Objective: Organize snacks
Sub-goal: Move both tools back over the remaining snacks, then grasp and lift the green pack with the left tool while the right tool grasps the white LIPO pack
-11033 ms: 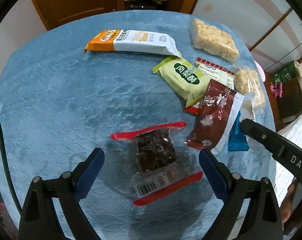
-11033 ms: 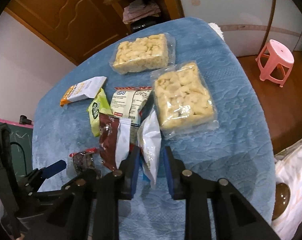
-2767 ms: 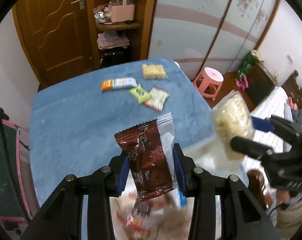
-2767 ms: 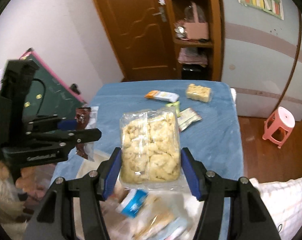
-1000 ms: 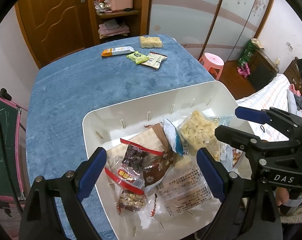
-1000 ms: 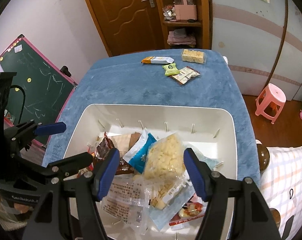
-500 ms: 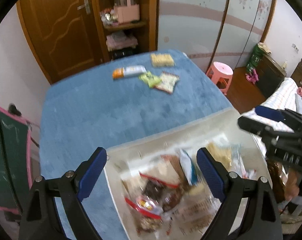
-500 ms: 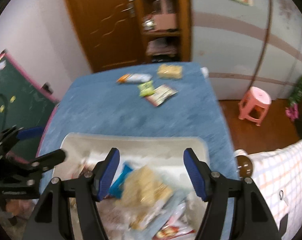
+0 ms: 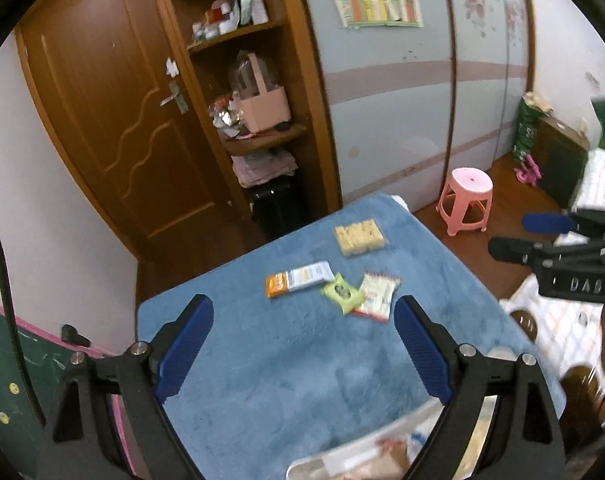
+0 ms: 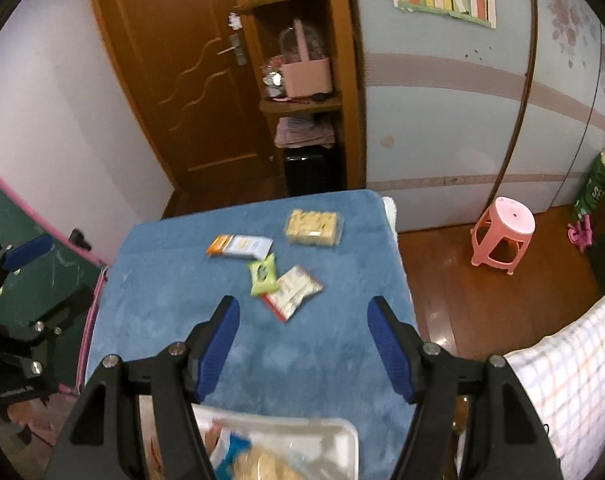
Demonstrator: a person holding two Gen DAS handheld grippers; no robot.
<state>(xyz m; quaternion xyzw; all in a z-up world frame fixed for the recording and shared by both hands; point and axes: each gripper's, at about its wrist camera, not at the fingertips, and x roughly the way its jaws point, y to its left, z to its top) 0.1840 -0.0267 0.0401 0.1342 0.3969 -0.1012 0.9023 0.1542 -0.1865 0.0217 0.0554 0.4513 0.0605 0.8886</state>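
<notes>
Both grippers have lifted out of the white bin and swung toward the far end of the table since a second ago, leaving behind the rice-puff pack and brown packet they carried earlier. That blue-covered table (image 10: 302, 360) fills the middle of both wrist views. At the near edge the white bin (image 10: 334, 432) is only partly in view, with wrappers heaped inside, so it appears to be the collecting place.

Four snacks remain loose at the far end: a clear pack of puffed-rice squares (image 10: 312, 227), an orange-and-white bar wrapper (image 10: 240, 247), a red-edged white sachet (image 10: 292, 290) and a small green packet (image 10: 263, 274) that overlaps the sachet and touches the bar. They lie well apart from the bin, likely the next things to fetch.

The left gripper (image 9: 302, 346) stands spread wide with nothing between its blue pads, and the right gripper (image 10: 302, 346) is likewise released and empty, both aimed at that cluster, probably readied for another pair of pickups.
</notes>
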